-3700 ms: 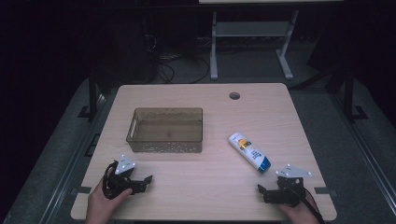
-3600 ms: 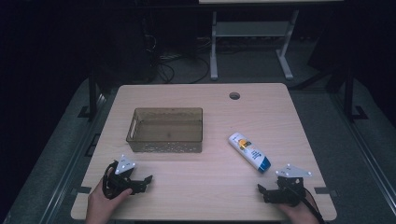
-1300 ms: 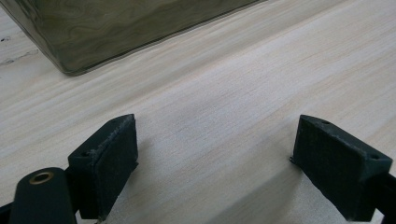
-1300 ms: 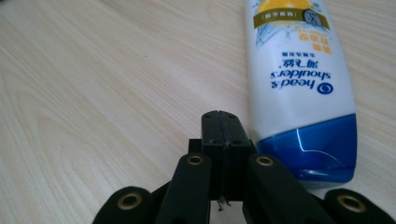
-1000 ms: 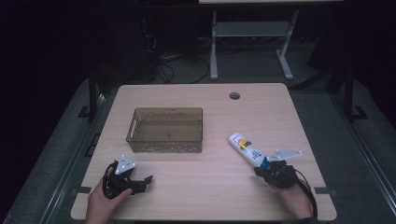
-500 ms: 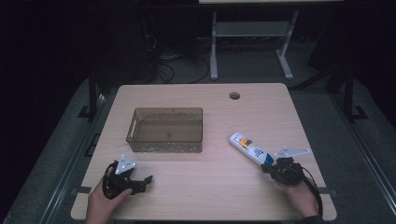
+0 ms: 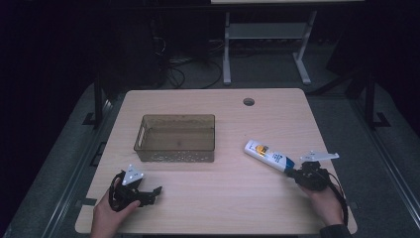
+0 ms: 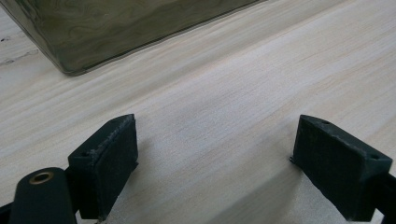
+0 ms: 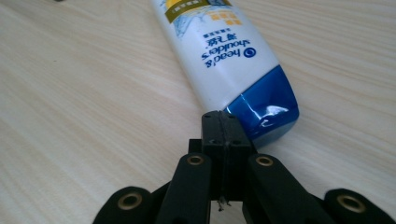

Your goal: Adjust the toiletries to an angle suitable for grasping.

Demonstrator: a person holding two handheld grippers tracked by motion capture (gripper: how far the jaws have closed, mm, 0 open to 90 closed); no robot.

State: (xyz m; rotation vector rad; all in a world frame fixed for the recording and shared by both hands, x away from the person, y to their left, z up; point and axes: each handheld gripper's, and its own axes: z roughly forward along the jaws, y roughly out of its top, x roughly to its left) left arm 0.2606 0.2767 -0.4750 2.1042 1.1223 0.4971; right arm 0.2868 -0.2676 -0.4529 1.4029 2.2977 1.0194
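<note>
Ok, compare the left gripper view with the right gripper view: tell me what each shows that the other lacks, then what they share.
Left gripper view: the left gripper with its jaws wide apart and nothing between them, and a corner of the translucent bin ahead. Right gripper view: the right gripper with its jaws pressed together, tips at the blue cap end of the white shampoo bottle, which lies flat; I cannot tell whether they touch it. Both: the light wooden table beneath the jaws.
</note>
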